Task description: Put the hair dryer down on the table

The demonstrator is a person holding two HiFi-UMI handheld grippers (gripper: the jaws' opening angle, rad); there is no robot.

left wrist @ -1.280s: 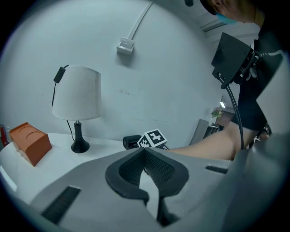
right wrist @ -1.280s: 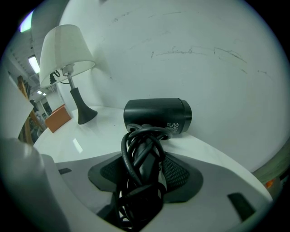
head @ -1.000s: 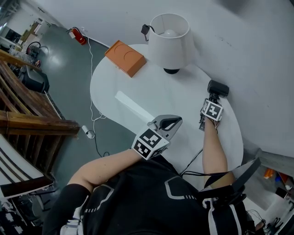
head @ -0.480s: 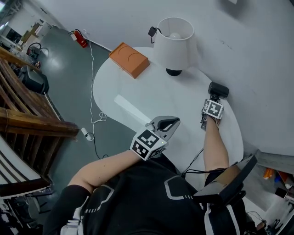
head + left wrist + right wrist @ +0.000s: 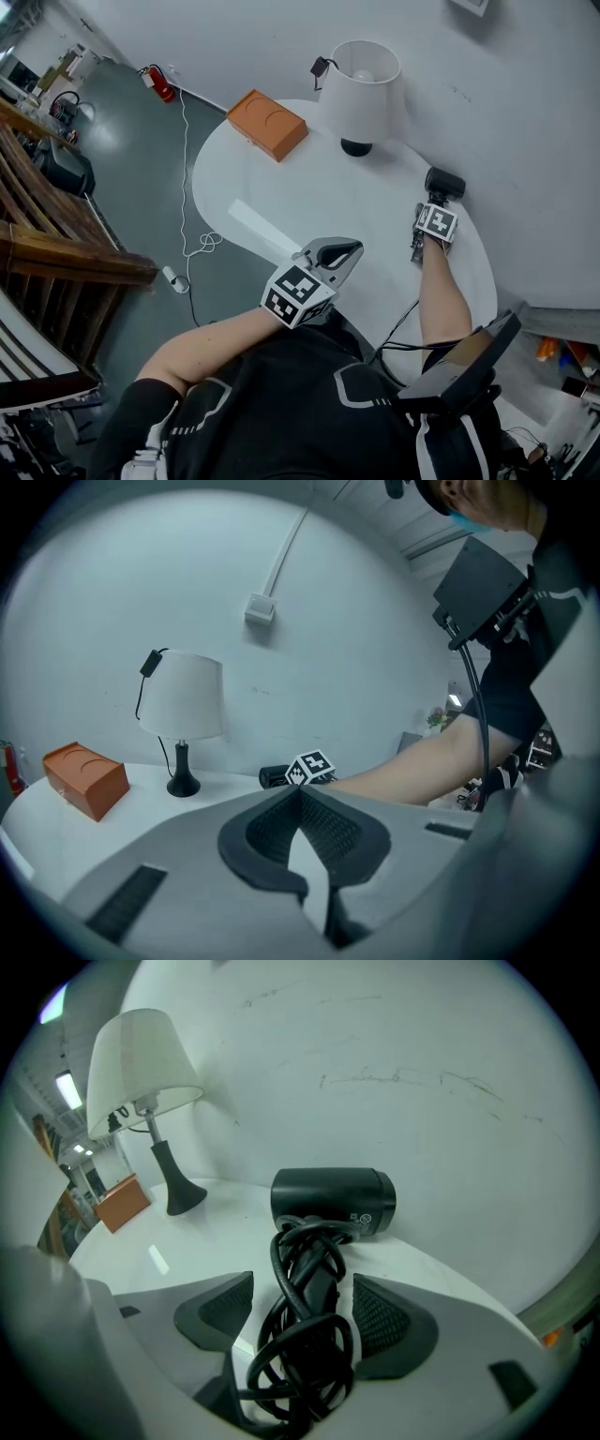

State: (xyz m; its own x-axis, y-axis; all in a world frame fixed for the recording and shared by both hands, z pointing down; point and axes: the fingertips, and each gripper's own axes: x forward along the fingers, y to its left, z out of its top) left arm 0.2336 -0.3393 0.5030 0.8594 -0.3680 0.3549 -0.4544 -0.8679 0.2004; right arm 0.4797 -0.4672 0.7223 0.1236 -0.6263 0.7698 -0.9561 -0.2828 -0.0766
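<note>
The black hair dryer (image 5: 333, 1199) lies on the white round table (image 5: 281, 187) near the wall, its cord wound round the handle; it also shows in the head view (image 5: 444, 182). My right gripper (image 5: 302, 1283) straddles the handle and cord. Its jaws have just been opening and stand wide, with the pads (image 5: 380, 1312) clear of the handle. In the head view the right gripper (image 5: 439, 199) points at the dryer. My left gripper (image 5: 352, 248) hovers over the table's near edge, shut and empty, its tips meeting in the left gripper view (image 5: 300, 791).
A white lamp (image 5: 366, 89) stands at the back of the table, with an orange box (image 5: 267, 124) to its left. A white cable (image 5: 192, 244) runs across the floor below the table's left edge. Wooden furniture (image 5: 56, 234) stands at far left.
My left gripper has drawn back a little toward the table's near edge. The right gripper stays at the hair dryer, which lies where it was.
</note>
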